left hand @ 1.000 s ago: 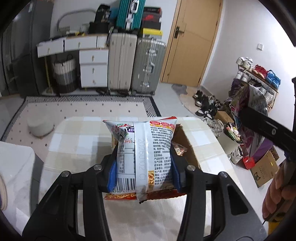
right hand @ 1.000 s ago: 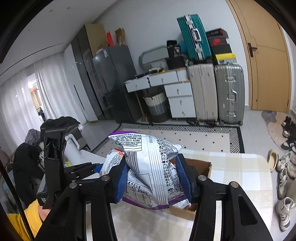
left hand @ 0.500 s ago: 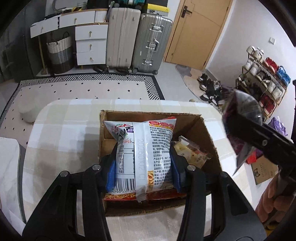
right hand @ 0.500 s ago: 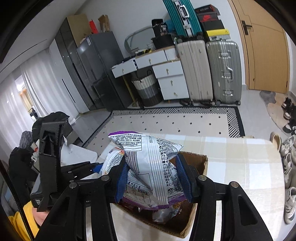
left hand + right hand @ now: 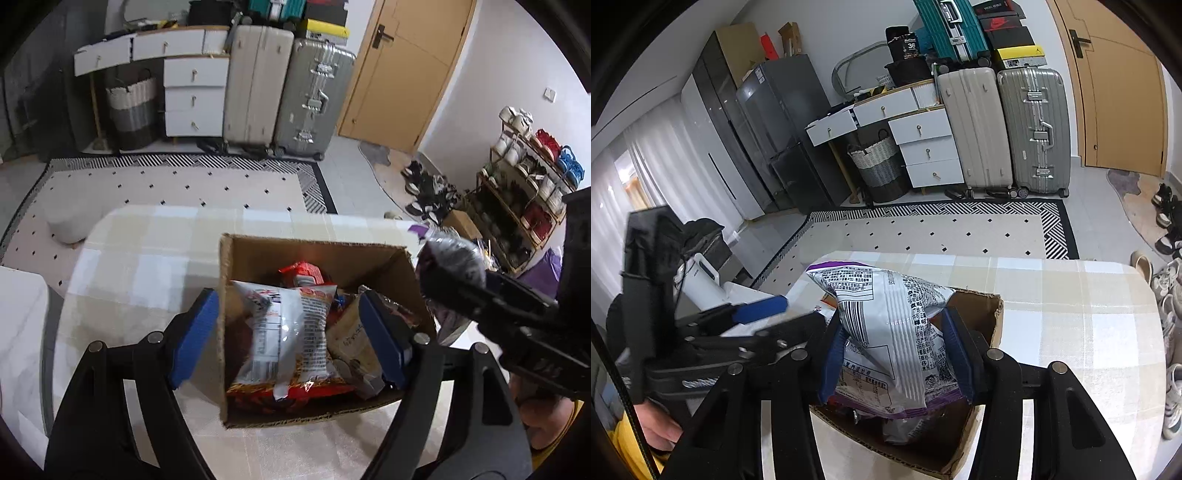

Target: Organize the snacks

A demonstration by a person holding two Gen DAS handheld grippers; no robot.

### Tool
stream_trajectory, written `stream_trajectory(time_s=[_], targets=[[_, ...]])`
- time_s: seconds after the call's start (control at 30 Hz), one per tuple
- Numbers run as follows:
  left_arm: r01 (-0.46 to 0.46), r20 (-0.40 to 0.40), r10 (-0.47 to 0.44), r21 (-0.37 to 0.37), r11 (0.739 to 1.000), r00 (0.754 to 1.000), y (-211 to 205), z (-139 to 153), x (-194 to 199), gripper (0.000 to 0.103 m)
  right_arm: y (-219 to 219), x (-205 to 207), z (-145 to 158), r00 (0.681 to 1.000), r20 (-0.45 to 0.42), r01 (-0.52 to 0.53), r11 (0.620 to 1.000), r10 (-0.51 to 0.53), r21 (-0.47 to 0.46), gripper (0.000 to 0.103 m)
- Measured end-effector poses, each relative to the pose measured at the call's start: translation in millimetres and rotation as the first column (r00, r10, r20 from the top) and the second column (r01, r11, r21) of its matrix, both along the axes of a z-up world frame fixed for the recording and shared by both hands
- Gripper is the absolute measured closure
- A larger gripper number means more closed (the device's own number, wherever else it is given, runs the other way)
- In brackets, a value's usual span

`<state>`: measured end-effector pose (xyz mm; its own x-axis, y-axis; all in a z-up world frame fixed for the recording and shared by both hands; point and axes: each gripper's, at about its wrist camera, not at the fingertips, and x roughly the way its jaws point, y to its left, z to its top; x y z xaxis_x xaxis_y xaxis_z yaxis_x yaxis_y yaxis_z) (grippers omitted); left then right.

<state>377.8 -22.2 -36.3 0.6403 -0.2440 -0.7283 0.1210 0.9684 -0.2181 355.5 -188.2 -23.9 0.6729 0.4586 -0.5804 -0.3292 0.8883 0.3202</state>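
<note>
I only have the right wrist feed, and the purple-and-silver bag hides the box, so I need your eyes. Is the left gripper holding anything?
Observer: No. The left gripper is open, and the white-and-red snack packet lies loose in the brown cardboard box.
Operator: Where are its pads relative to the box?
Observer: The blue pads straddle the box's left wall, one outside and one inside.
Operator: What else is in there, under the purple-and-silver bag in my right gripper?
Observer: A red packet behind the white-and-red one and a beige packet to its right.
</note>
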Motion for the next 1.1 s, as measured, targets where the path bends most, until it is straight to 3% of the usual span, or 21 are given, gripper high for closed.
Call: stream_trajectory(time_s=[0.33,0.67,0.83,1.1], targets=[[-0.062,0.065,0.059,0.033,0.998,0.996,29,21,-48,0.025,12,-2,0,1.0,-0.003,0.002,0.999,-0.002,-0.032,0.052],[-0.061,0.056,0.059,0.032,0.998,0.997,31,24,-72,0.024,34,11,-12,0.999,-0.031,0.007,0.992,-0.011,-0.126,0.052],[-0.066,0.059,0.064,0.036,0.997,0.996,34,26,-81,0.024,31,6,-15,0.999,-0.046,0.009,0.996,-0.013,-0.087,0.052],[-0.074,0.048,0.072,0.044,0.996,0.996,31,33,-99,0.024,18,-30,5,1.0,0.002,0.018,0.998,-0.018,-0.056,0.052]])
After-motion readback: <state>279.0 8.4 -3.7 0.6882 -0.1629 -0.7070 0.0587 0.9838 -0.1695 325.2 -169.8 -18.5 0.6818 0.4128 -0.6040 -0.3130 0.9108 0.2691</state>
